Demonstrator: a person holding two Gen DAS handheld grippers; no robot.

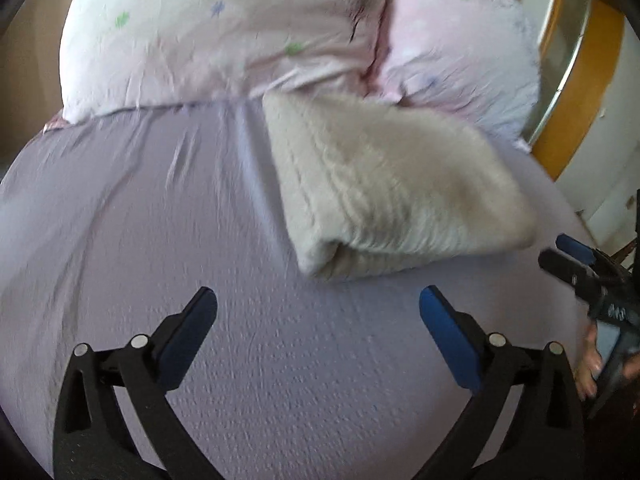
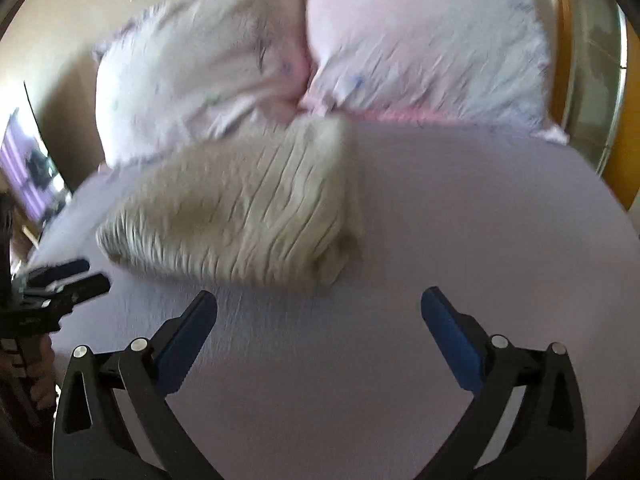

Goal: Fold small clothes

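Note:
A cream ribbed knit garment (image 1: 396, 192) lies folded into a thick bundle on the lilac bed sheet (image 1: 160, 220), just below the pillows. It also shows in the right wrist view (image 2: 248, 208). My left gripper (image 1: 318, 304) is open and empty, a short way in front of the bundle's near edge. My right gripper (image 2: 319, 304) is open and empty, also short of the bundle. The right gripper shows at the right edge of the left wrist view (image 1: 568, 256), and the left gripper at the left edge of the right wrist view (image 2: 80, 276).
Two pale pink pillows (image 1: 224, 36) (image 2: 424, 40) lie against the head of the bed behind the garment. A wooden-framed mirror or door (image 1: 576, 92) stands to the right of the bed. The bed sheet (image 2: 460, 208) spreads around the bundle.

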